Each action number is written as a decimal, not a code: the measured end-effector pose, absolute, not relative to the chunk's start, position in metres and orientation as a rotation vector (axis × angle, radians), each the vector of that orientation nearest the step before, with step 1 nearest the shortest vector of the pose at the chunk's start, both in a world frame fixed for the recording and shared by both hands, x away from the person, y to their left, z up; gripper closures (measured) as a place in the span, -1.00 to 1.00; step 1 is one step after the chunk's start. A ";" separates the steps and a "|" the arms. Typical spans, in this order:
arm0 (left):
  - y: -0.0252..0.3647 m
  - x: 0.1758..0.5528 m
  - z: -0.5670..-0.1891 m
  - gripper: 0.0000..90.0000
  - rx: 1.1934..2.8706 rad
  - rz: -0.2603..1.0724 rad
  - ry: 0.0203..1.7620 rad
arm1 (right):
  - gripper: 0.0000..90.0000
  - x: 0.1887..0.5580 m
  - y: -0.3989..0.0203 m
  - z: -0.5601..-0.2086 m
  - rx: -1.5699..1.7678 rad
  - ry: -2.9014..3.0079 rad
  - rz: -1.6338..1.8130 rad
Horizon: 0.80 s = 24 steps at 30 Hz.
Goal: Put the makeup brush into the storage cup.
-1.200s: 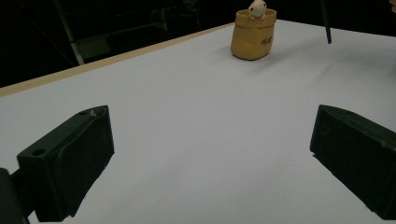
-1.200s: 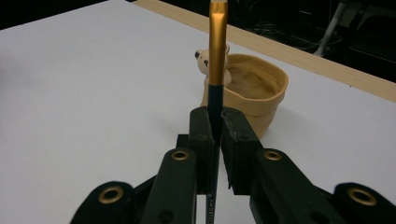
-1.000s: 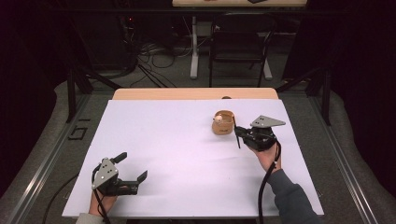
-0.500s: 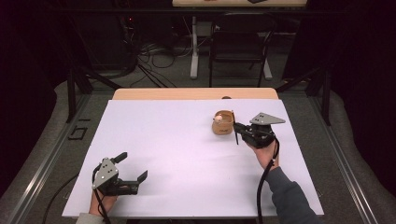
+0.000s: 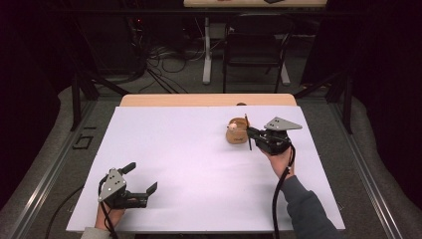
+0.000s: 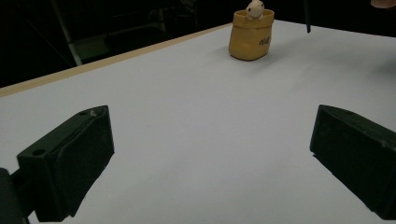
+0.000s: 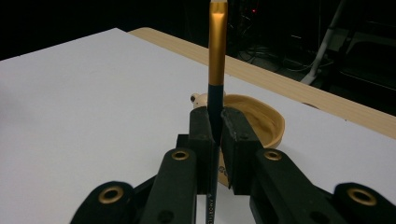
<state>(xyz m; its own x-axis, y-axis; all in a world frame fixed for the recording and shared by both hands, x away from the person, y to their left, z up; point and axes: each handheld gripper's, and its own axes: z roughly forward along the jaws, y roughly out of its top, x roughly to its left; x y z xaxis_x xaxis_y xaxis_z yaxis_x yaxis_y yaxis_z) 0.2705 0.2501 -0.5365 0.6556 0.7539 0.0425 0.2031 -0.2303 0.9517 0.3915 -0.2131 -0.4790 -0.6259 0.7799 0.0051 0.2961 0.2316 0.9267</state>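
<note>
Pencil point(image 7: 216, 84) clenched upright in right gripper point(image 7: 215, 135) jaws, left gripper point(image 6: 210, 154) jaws spread.

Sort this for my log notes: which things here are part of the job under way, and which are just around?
In play:
right gripper, shut on a pencil
small yellow sack-shaped holder just beyond it

Just around:
left gripper, open, holding nothing
white table cover
chair and cables behind the table
</note>
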 end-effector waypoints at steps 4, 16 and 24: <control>0.250 0.270 -0.536 -1.00 1.771 0.622 0.769 | 0.85 0.394 -0.214 -0.476 0.984 2.040 1.397; 0.249 0.271 -0.537 -1.00 1.790 0.621 0.758 | 0.85 0.398 -0.218 -0.468 0.973 2.018 1.411; 0.249 0.270 -0.538 -1.00 1.795 0.625 0.766 | 0.85 0.402 -0.220 -0.459 0.968 1.995 1.435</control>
